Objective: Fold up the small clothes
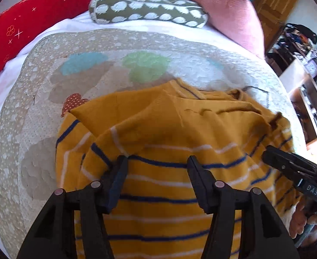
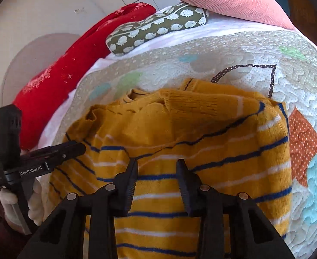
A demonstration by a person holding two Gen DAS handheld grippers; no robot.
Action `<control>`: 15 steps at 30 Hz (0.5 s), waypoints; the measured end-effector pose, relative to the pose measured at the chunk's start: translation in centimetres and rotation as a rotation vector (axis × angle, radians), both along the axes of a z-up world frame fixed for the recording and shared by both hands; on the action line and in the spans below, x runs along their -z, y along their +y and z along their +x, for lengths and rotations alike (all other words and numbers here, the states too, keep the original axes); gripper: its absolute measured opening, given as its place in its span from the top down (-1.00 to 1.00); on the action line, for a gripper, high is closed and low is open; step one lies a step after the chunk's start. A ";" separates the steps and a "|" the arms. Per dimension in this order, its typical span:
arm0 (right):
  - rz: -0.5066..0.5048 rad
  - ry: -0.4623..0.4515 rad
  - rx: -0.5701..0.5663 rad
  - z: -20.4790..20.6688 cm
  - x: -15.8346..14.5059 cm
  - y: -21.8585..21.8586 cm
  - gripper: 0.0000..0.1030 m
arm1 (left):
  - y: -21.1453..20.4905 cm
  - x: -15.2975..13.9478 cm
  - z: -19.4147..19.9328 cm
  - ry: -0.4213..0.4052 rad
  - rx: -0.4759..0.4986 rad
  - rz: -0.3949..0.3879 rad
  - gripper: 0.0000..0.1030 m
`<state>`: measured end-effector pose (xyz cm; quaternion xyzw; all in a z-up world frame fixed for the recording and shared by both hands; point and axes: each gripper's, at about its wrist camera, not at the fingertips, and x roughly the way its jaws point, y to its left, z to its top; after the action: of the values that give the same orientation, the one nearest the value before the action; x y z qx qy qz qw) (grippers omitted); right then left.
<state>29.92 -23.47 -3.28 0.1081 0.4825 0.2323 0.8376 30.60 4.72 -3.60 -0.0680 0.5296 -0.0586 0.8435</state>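
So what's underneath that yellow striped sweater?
The sweater lies on a quilted mat with colored patches, spread over white bedding. Whatever part of the mat sits beneath the sweater is covered, so nothing there can be seen.

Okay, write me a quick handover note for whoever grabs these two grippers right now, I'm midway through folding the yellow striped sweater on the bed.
Left gripper: jaws open, over the near part of the sweater, holding nothing.
Right gripper: jaws open, also over the near part, holding nothing.
Sweater: mustard with blue and white stripes, lying on the quilted mat, collar at the far end.
Done: both sleeves appear folded in across the chest.
Left: probably grip the near part with both grippers, fold it up toward the collar, then smooth it.
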 end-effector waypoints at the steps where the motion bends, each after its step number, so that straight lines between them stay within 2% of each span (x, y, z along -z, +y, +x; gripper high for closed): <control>1: -0.045 -0.021 0.016 0.9 0.1 0.2 0.24 | 0.9 0.3 0.8 0.008 -0.040 -0.009 -0.03; 3: -0.104 -0.062 0.077 3.0 0.0 -0.2 0.24 | 2.9 0.7 2.1 0.020 -0.126 -0.064 0.02; 4: -0.100 -0.067 0.115 4.1 -0.1 -1.0 0.24 | 4.1 0.8 2.6 0.020 -0.177 -0.107 0.02; 7: -0.032 -0.019 0.255 7.4 -0.1 -3.8 0.23 | 7.4 1.1 3.2 0.021 -0.286 -0.244 0.02; 10: 0.046 0.045 0.409 9.1 0.7 -7.1 0.20 | 9.9 1.2 3.0 0.027 -0.338 -0.389 0.02; 12: 0.063 0.050 0.496 9.0 0.6 -9.4 0.08 | 10.7 0.4 2.1 0.010 -0.341 -0.385 0.02; 15: 0.126 0.052 0.505 7.2 0.1 -12.0 0.06 | 11.5 -1.1 0.2 -0.022 -0.311 -0.317 0.02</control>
<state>37.16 -35.52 -3.34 0.2829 0.4460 0.0424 0.8481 30.83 16.19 -2.47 -0.2800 0.4875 -0.0113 0.8269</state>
